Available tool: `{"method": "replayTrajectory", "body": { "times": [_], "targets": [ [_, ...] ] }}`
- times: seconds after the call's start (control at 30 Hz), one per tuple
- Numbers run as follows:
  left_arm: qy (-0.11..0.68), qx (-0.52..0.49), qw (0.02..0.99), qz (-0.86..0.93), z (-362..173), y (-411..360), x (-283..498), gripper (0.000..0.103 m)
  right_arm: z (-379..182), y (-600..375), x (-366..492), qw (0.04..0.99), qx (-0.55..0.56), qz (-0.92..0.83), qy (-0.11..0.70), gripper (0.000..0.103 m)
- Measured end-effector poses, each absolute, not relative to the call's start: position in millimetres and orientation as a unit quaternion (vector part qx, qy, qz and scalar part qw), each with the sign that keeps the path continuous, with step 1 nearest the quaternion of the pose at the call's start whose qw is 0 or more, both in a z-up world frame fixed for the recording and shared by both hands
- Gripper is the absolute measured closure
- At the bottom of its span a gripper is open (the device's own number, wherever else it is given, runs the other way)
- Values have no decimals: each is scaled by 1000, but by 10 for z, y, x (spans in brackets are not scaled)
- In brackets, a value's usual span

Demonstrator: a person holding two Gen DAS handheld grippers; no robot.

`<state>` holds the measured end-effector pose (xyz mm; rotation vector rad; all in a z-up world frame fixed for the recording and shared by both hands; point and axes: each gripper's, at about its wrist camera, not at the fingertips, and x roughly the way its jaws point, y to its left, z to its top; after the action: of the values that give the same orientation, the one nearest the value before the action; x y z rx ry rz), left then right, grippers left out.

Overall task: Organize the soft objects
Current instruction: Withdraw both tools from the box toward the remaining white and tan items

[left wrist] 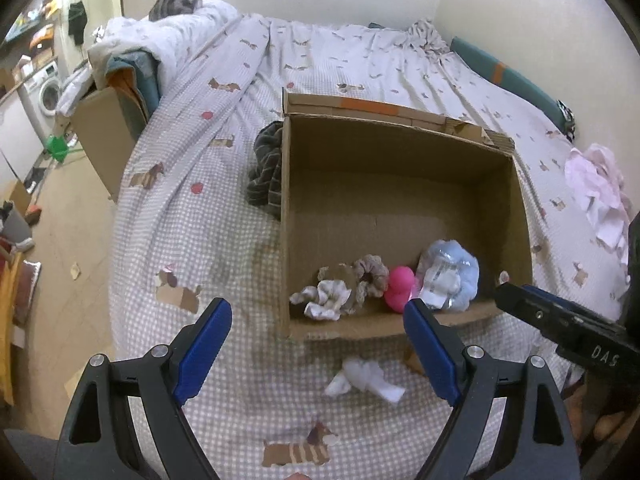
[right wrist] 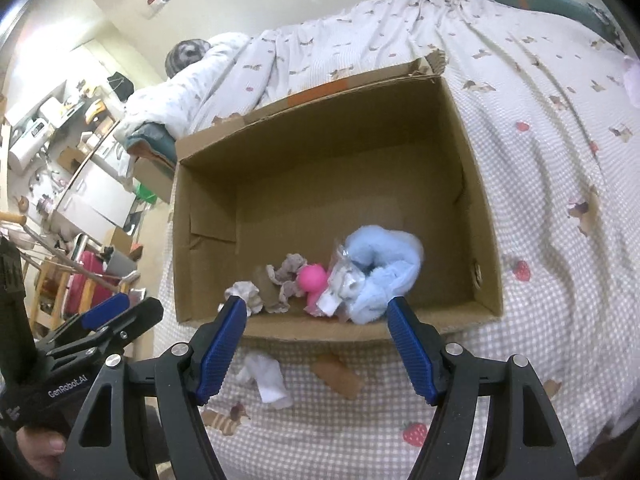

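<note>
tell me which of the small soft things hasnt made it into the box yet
The white crumpled cloth lies on the bedspread just outside the cardboard box's near wall; the pink toy, scrunchie and blue fluffy bundle sit inside.

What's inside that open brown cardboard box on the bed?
Along the near wall of the cardboard box lie a white crumpled cloth, a beige scrunchie, a pink rubber toy and a light-blue fluffy bundle. Whatever lies beneath them is hidden.

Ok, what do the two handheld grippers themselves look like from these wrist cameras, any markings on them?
Both match: black plastic frames with triangular cut-outs and silver pivot bolts, each carrying two blue ribbed finger pads. The left gripper shows white "GenRobot.AI" lettering on its body in the right wrist view. The right gripper shows part of white lettering, "DAS", in the left wrist view. No cables or sleeves show.
</note>
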<state>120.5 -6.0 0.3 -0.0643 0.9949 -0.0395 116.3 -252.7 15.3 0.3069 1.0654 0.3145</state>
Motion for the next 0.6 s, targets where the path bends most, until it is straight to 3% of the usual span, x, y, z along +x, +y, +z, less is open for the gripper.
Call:
{"method": "replayTrajectory", "body": {
  "times": [0.6],
  "targets": [
    [503, -51, 863, 1, -223, 244, 816, 17, -411, -2595, 833, 776, 121, 144, 602, 26]
  ]
}}
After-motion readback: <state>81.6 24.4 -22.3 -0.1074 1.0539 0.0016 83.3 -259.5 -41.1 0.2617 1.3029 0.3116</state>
